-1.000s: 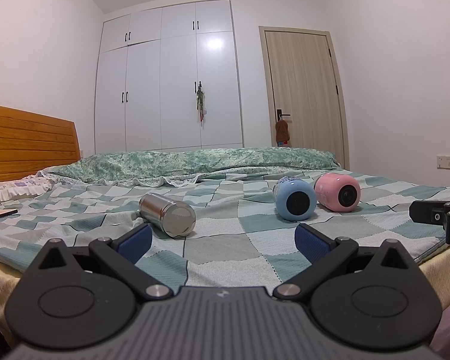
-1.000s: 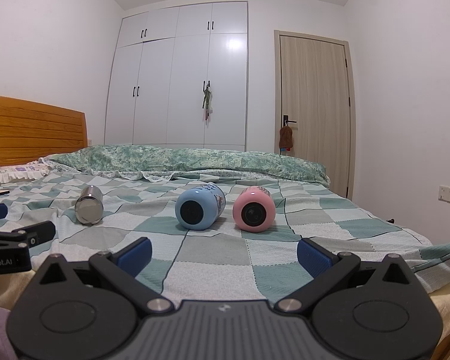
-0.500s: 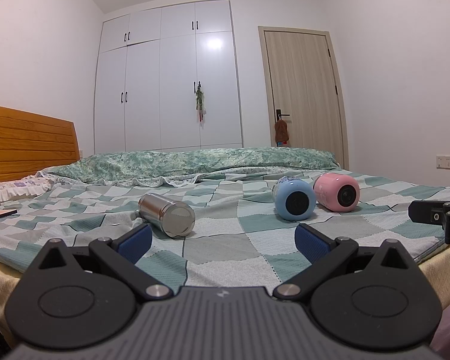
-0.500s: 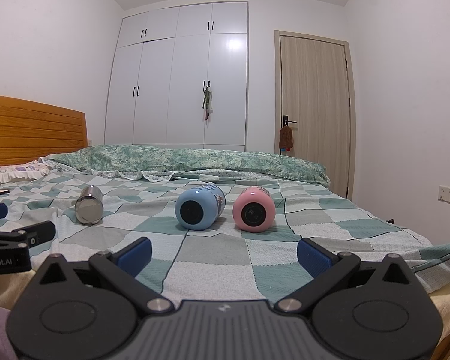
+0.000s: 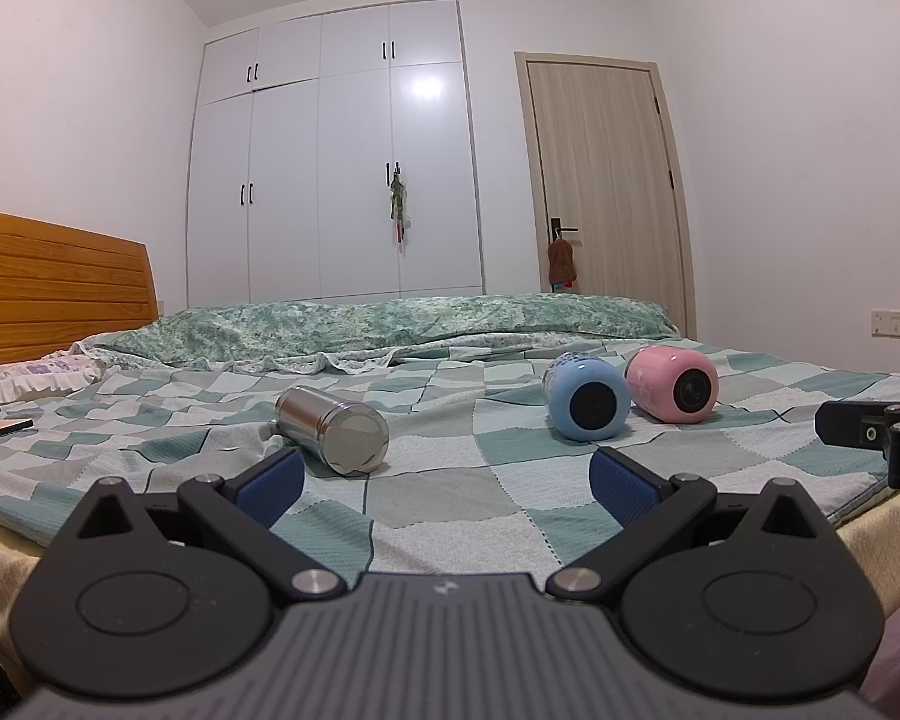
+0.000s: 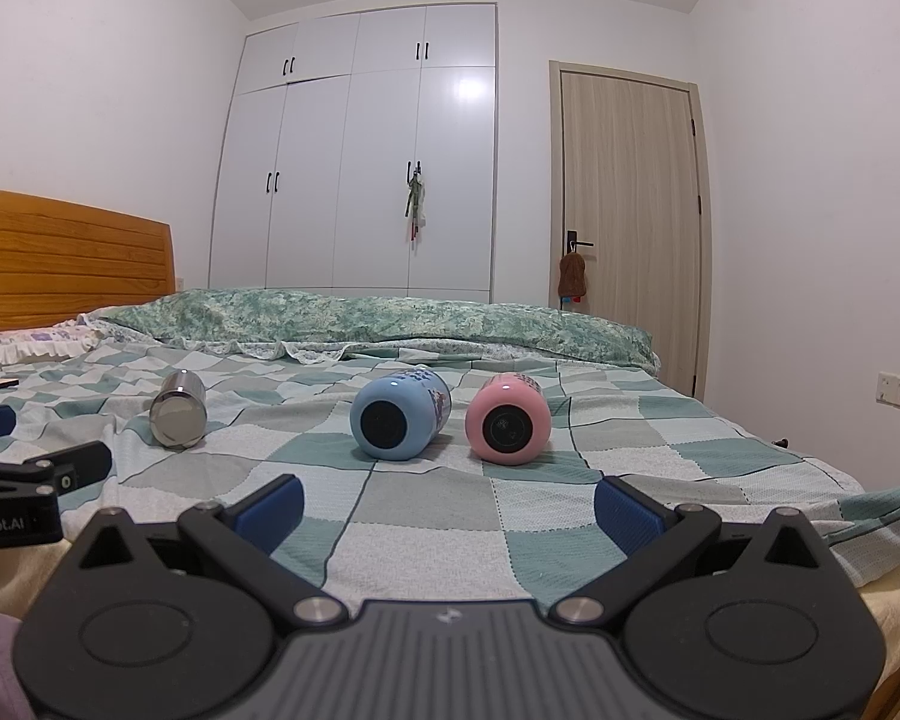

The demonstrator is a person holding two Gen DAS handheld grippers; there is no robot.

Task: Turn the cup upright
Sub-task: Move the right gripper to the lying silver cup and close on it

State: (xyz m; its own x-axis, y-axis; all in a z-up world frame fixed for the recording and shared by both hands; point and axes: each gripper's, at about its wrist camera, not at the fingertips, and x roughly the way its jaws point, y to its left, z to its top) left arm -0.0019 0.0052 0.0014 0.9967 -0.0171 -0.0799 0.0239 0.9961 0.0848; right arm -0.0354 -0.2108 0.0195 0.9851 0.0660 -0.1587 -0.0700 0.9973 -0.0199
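Three cups lie on their sides on the checked bedspread (image 5: 426, 504): a steel cup (image 5: 333, 429) (image 6: 178, 417) at the left, a blue cup (image 5: 585, 396) (image 6: 399, 414) in the middle, and a pink cup (image 5: 672, 384) (image 6: 508, 420) at the right, bases toward me. My left gripper (image 5: 444, 480) is open and empty at the bed's near edge, short of the steel cup. My right gripper (image 6: 447, 504) is open and empty, short of the blue and pink cups.
A folded green quilt (image 6: 378, 318) lies across the far side of the bed. A wooden headboard (image 6: 66, 264) stands at the left, with a white wardrobe (image 6: 360, 168) and a door (image 6: 630, 222) behind. Each gripper shows at the edge of the other's view (image 5: 870, 429) (image 6: 36, 480).
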